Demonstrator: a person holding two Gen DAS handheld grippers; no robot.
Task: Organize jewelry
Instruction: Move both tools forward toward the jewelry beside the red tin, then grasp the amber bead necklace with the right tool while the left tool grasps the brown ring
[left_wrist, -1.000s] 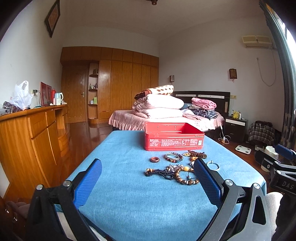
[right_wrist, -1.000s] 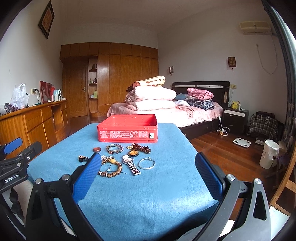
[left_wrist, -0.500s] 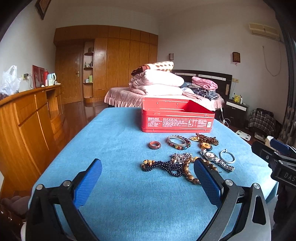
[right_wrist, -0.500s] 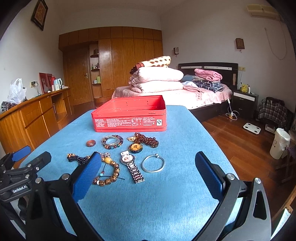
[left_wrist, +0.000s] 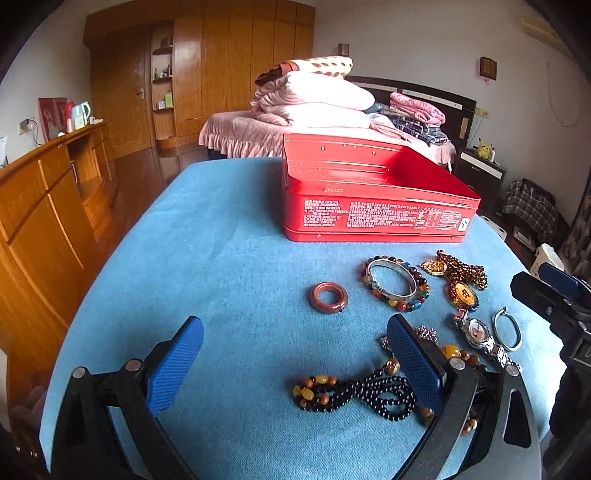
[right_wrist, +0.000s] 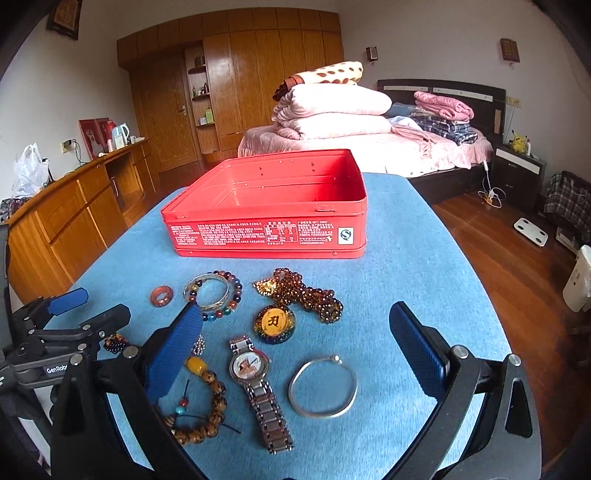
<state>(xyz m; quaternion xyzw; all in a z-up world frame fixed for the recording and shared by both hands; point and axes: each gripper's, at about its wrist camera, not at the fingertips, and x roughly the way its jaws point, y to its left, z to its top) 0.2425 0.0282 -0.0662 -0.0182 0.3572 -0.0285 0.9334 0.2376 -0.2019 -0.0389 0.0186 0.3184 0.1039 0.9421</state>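
A wooden wardrobe is seen across the back wall, top centre. A bed piled with folded quilts is placed right of centre. A long wooden sideboard is set along the left edge. Wooden flooring is shown at right, white walls above.

Red tin w/ white print, blue cloth, my tongs' blue pads, amber beads, reddish-brown ring, maybe stone.

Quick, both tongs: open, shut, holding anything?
Left tongs: open, holding nothing.
Right tongs: open, holding nothing.
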